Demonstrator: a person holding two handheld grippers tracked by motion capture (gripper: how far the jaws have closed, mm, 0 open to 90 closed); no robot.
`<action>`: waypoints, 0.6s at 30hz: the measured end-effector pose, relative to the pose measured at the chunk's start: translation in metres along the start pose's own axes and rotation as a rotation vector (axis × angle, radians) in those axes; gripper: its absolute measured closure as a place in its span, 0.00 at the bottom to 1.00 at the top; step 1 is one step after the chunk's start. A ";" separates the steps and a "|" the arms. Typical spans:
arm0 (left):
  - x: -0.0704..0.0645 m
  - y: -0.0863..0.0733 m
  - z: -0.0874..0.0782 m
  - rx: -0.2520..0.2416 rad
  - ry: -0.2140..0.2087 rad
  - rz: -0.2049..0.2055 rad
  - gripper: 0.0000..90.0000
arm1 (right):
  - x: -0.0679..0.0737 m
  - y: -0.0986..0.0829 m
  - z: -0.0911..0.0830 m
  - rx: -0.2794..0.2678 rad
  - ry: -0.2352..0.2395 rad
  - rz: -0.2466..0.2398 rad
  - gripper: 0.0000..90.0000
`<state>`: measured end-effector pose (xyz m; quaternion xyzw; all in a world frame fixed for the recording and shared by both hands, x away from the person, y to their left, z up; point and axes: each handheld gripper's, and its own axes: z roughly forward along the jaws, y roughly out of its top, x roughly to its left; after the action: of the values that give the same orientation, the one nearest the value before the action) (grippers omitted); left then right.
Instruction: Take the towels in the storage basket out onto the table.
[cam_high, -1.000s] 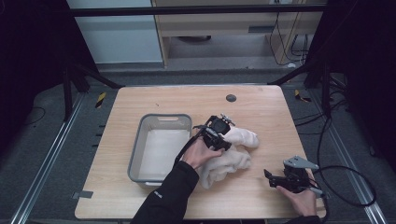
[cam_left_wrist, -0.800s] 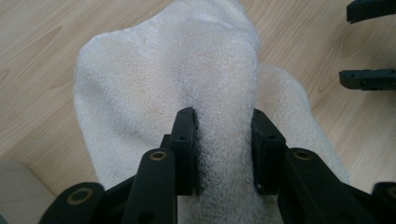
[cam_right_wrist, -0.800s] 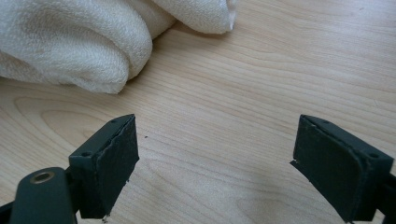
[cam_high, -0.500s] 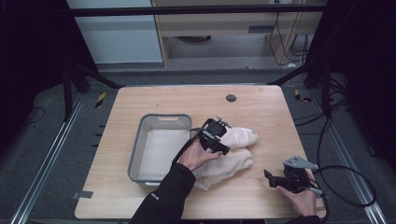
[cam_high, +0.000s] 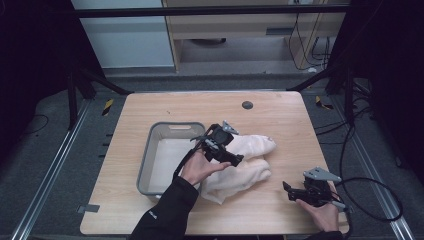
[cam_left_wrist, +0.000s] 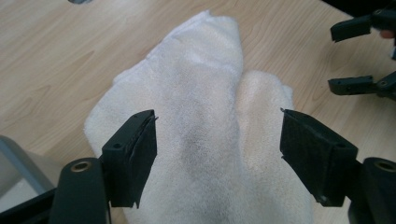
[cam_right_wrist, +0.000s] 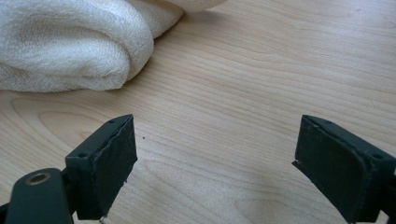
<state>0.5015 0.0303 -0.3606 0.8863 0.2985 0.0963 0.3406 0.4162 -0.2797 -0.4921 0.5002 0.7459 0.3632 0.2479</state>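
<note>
I have the left tool (cam_high: 234, 159) hanging over the cream towel (cam_high: 247, 162), which lies bunched in two soft lobes near the middle of the wooden table (cam_high: 280, 115), just right of the grey tray (cam_high: 150, 155). In the left gripper view the jaws stand spread wide with the towel (cam_left_wrist: 205, 126) filling the gap between them; I cannot tell whether the pads touch the cloth. My left hand (cam_high: 200, 167) sits at the tray's near right corner, partly over the towel's near end. The right tool (cam_high: 289, 189) is at the near right of the table, well apart from the tray and a little off from the towel's right end, pointing left toward it. In the right gripper view its jaws are also spread wide over bare wood, holding nothing, with a rolled edge of the towel (cam_right_wrist: 70, 42) lying beyond them at the upper left. A small dark round disc (cam_high: 247, 105) sits on the far side of the table.
</note>
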 end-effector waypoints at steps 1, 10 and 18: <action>0.000 -0.001 -0.005 -0.014 -0.004 0.000 0.30 | 0.000 0.000 0.000 0.001 0.002 0.004 0.14; 0.003 -0.014 -0.044 -0.106 0.007 0.008 0.27 | 0.001 0.000 -0.001 0.002 0.004 0.014 0.14; 0.014 -0.038 -0.072 -0.177 0.031 -0.028 0.26 | 0.000 -0.001 -0.001 -0.003 0.000 0.007 0.14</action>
<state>0.4679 0.0999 -0.3325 0.8469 0.3066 0.1311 0.4142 0.4147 -0.2802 -0.4920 0.5023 0.7437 0.3653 0.2475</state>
